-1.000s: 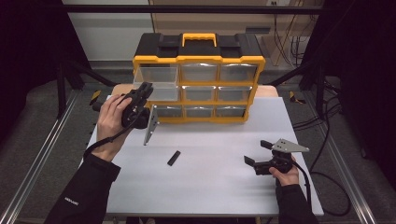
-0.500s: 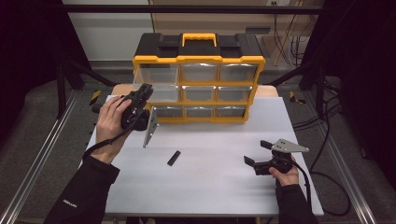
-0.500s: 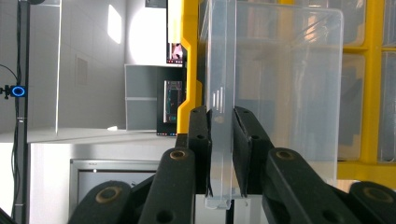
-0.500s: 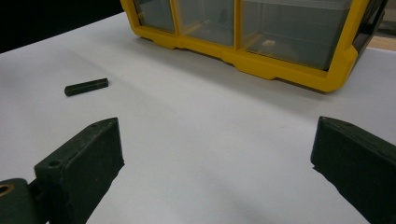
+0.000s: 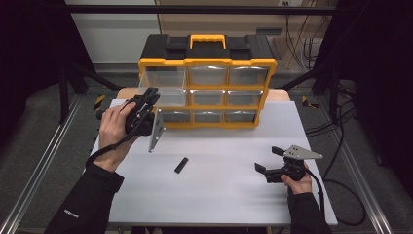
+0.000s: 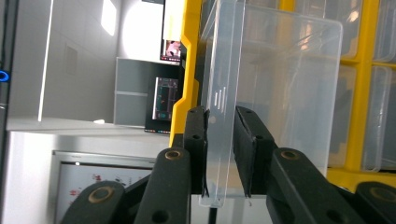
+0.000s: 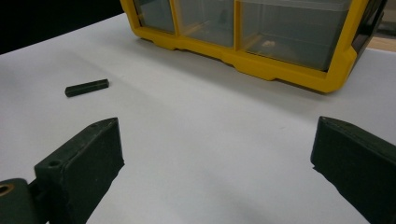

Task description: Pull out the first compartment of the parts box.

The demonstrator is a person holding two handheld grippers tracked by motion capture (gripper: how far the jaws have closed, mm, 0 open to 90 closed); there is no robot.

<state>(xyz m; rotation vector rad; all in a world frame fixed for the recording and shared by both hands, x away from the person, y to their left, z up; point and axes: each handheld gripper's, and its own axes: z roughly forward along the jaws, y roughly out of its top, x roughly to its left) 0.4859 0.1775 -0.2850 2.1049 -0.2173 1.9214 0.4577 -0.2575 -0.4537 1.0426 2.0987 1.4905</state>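
At table left, the raised left gripper (image 5: 148, 100), its jaws just easing, seemingly still pinches the clear drawer (image 6: 275, 93) front. Resting low at right on the white table (image 5: 219, 190), the right gripper (image 5: 269, 161) gapes empty.

High view overhead, facing forward; gripper views close, sharing organizer (image 5: 207, 87).
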